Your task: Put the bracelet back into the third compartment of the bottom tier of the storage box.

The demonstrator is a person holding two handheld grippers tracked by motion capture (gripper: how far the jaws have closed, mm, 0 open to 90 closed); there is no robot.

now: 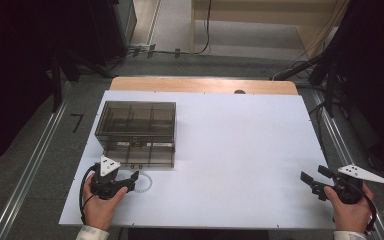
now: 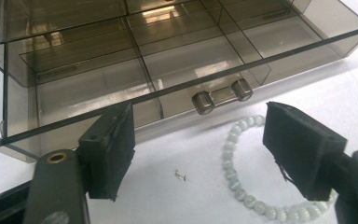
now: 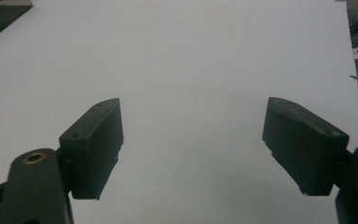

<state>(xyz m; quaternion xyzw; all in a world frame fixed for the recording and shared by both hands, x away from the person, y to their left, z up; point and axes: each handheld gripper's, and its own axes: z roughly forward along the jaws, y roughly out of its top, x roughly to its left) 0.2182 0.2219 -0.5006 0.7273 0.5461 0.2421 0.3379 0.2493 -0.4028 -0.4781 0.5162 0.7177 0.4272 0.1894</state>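
1. High view: bracelet [image 1: 141,183], a pale ring of beads, lies flat on the white table [image 1: 230,150] just in front of the smoky drawer box [image 1: 137,132], whose lower drawer [image 1: 139,154] stands pulled out toward the person. The left gripper [image 1: 132,178] sits low at the ring's left edge, its jaws apart. The right gripper [image 1: 314,183] rests well apart near the table's right edge, jaws spread with nothing between them.

2. Left gripper view: the beads [image 2: 242,186] look round, glossy and milky white, strung in a loose loop that bends easily. One arc curves up toward the drawer handle [image 2: 222,96], a short clear bar between two metal caps; the lower arc runs under the right pad [image 2: 303,149]. The jaws stand fairly wide and grip nothing; the left pad [image 2: 109,149] is over bare table in front of the drawer's front panel. A tiny metal speck [image 2: 181,175] lies on the table between the pads.

3. Right gripper view: bare white table lies ahead, and the jaws are wide and empty.

4. Risks, as I judge them: the loop lies mostly off to one side of the left jaws, so closing here could catch a single strand or miss it outright. Smooth beads on a flat surface may roll out from under the pads. If pinched by one bead, the bracelet would dangle and swing, and could snag the drawer's front edge or handle when carried over it. A push forward could shove the beads against the drawer.
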